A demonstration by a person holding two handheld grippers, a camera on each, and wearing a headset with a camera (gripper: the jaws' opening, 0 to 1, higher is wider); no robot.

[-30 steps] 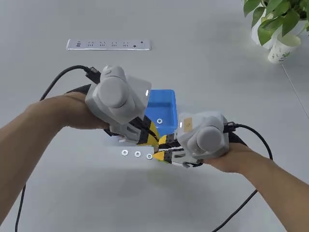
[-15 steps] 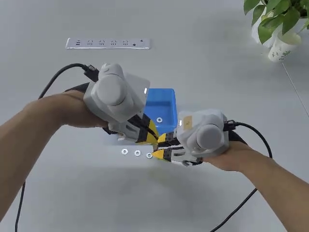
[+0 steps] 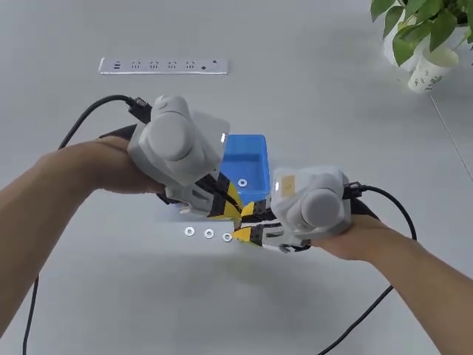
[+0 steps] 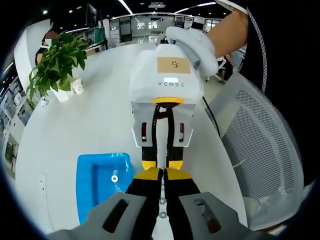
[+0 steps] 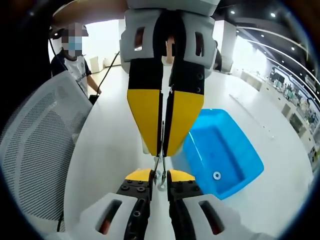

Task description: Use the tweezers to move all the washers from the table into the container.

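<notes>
Three washers [image 3: 209, 234] lie in a row on the white table, just left of where the two grippers meet. One more washer [image 3: 242, 183] lies in the blue container [image 3: 251, 140] behind them. My left gripper [image 3: 235, 208] and right gripper [image 3: 247, 225] point at each other, tip to tip. In the right gripper view the thin metal tweezers [image 5: 161, 160] are pinched between the left gripper's yellow fingers [image 5: 147, 115] and run down between the right gripper [image 5: 160, 176], whose jaws press close on them. The left gripper [image 4: 163, 172] has its jaws nearly together.
A white power strip [image 3: 163, 66] lies at the table's far side and a potted plant [image 3: 421, 33] stands at the far right. Cables trail from both grippers. A mesh chair [image 4: 260, 150] stands beside the table, and a person [image 5: 75, 65] is behind it.
</notes>
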